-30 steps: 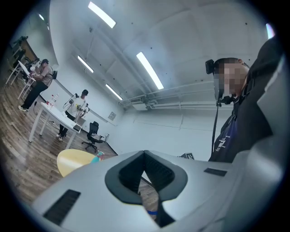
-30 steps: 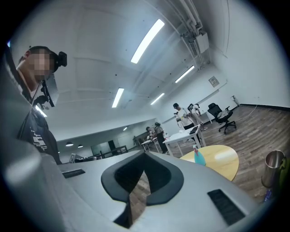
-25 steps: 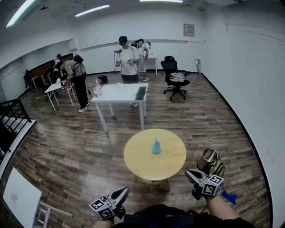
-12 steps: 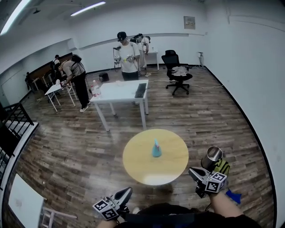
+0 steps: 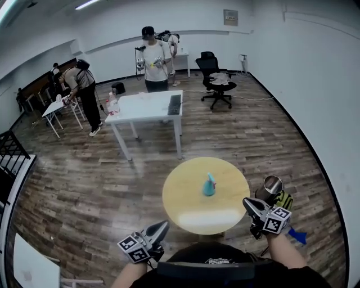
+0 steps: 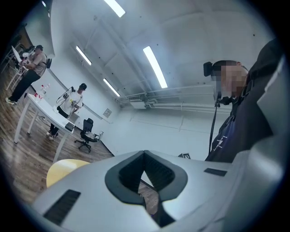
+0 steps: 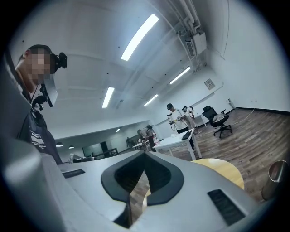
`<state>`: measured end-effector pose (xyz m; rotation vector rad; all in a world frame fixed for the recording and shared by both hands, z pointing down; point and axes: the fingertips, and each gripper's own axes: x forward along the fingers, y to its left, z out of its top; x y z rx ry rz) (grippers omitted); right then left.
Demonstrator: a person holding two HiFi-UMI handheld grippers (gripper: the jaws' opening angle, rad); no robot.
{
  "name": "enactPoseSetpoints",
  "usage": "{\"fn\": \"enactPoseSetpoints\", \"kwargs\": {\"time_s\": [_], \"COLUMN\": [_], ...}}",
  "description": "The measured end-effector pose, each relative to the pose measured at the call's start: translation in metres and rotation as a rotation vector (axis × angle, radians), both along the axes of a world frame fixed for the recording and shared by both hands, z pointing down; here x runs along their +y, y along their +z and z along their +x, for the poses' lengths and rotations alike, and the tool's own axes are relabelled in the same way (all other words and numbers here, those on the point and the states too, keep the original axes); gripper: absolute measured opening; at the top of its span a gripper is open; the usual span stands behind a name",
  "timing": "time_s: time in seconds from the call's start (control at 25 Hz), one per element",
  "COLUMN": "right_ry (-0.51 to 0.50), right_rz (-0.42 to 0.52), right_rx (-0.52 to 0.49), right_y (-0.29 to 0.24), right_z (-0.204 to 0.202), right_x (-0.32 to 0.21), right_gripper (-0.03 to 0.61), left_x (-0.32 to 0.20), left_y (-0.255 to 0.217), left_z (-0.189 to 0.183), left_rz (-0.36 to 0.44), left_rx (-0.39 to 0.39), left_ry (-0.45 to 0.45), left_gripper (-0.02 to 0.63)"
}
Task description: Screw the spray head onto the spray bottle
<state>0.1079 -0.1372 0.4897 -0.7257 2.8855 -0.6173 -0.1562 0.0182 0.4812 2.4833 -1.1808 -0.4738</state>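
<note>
Yellow wood, round: that is the worktop just ahead of me. One teal spray bottle stands upright on it, near the middle. The bottle's top is paler than its body, and from here I cannot tell whether the spray head is seated.

My left tongs sit low at the near left of that worktop, jaws pressed together with nothing between them. My right tongs are at its right edge, likewise closed and empty. Both are well apart from the bottle. Square black-and-white markers, not letters, cover the left cube and the right cube. One shiny metal can stands just beside the right tongs.

As for writing, the wall plaque is too small to read, and the white print on my dark shirt is too blurred.

Further off I count one white worktop carrying one dark keyboard. There is also one black office chair. I count three people for sure. Two are standing beyond the white worktop and one is bending at the left.
</note>
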Motion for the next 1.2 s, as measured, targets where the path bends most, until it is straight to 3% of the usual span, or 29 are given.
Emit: {"fn": "enactPoseSetpoints", "kwargs": {"time_s": [0.12, 0.28, 0.6, 0.88, 1.2], "right_ry": [0.019, 0.015, 0.018, -0.087, -0.225], "right_rz": [0.0, -0.016, -0.039, -0.043, -0.022], "right_rx": [-0.01, 0.016, 0.041, 0.027, 0.013], "right_y": [-0.001, 0.012, 0.021, 0.023, 0.035], "right_z": [-0.055, -0.102, -0.121, -0.093, -0.027], "right_x": [-0.016, -0.026, -0.086, -0.165, -0.285], "right_gripper": [0.003, 0.003, 0.003, 0.003, 0.003], "left_x": [-0.025, -0.051, -0.099, -0.159, -0.257], "left_y": [0.001, 0.012, 0.035, 0.028, 0.042], "left_z": [-0.049, -0.087, -0.108, -0.065, 0.047], "left_rz": [-0.004, -0.011, -0.051, -0.069, -0.112], "left_rx": [-0.007, 0.001, 0.035, -0.001, -0.016], "left_ry": [0.044, 0.079, 0.067, -0.028, -0.105], "left_gripper": [0.003, 0.003, 0.003, 0.003, 0.003]}}
